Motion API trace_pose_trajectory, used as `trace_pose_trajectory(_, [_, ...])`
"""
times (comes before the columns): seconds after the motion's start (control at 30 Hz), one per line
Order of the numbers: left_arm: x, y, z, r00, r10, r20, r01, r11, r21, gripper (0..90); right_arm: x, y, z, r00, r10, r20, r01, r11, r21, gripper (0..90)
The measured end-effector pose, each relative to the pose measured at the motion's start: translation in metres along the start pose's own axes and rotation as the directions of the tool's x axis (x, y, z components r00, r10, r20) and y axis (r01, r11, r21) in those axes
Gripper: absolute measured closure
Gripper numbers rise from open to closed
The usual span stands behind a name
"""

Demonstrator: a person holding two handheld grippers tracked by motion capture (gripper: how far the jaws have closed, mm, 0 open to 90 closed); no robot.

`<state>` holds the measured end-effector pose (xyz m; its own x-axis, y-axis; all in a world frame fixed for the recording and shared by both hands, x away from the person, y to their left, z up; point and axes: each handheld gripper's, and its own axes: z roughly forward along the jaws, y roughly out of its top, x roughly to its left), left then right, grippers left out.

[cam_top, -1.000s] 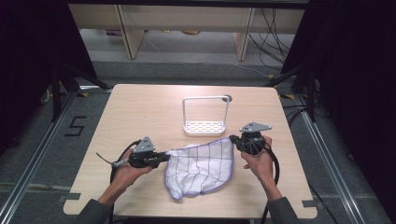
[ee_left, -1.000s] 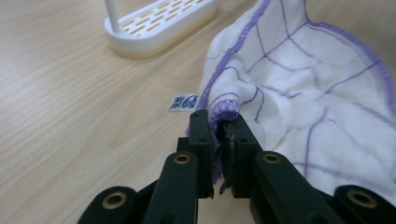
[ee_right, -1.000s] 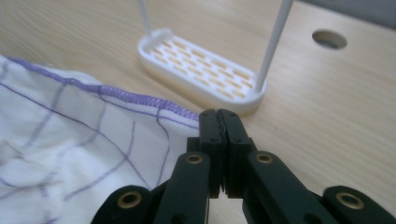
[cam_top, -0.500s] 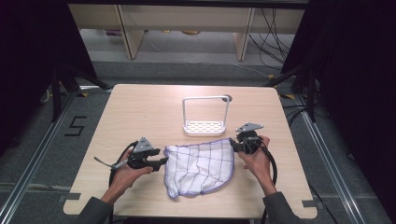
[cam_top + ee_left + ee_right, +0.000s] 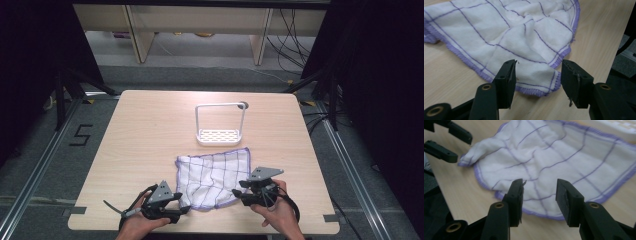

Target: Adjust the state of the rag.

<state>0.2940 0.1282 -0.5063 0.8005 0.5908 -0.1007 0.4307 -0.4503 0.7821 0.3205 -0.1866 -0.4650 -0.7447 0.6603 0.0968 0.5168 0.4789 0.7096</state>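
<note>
At about seven o'clock on the table [image 5: 145, 130], the left gripper [image 5: 183, 210] lies low over the wood, its jaws apart with nothing between them; they have just been opening, and the near corner of the cloth lies loose just beyond their tips. The white cloth [image 5: 215, 177] with purple checks and a purple hem lies rumpled on the table at six o'clock, between the two grippers. Straight beyond it, toward twelve o'clock and close to its far edge, stands a white wire rack [image 5: 220, 131]. At about five o'clock the right gripper [image 5: 239, 192] points at the cloth's right edge; its jaws have just been closing a little, yet stand apart, clamped on nothing, with the hem lying beyond them.
</note>
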Motion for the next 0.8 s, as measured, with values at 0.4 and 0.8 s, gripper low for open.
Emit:
trace_pose_trajectory(0.4, [0.004,-0.002,0.008,0.9920,0.117,-0.047,-0.115,0.9922,0.050,78.0,0.018,-0.012,0.030,0.9964,-0.079,-0.030,0.082,0.992,0.101,60.5])
trace_pose_trajectory(0.8, [0.022,0.000,-0.024,0.9938,0.097,-0.055,-0.097,0.9952,-0.011,84.1,0.001,-0.018,0.022,0.9925,-0.119,0.028,0.114,0.984,0.134,87.2])
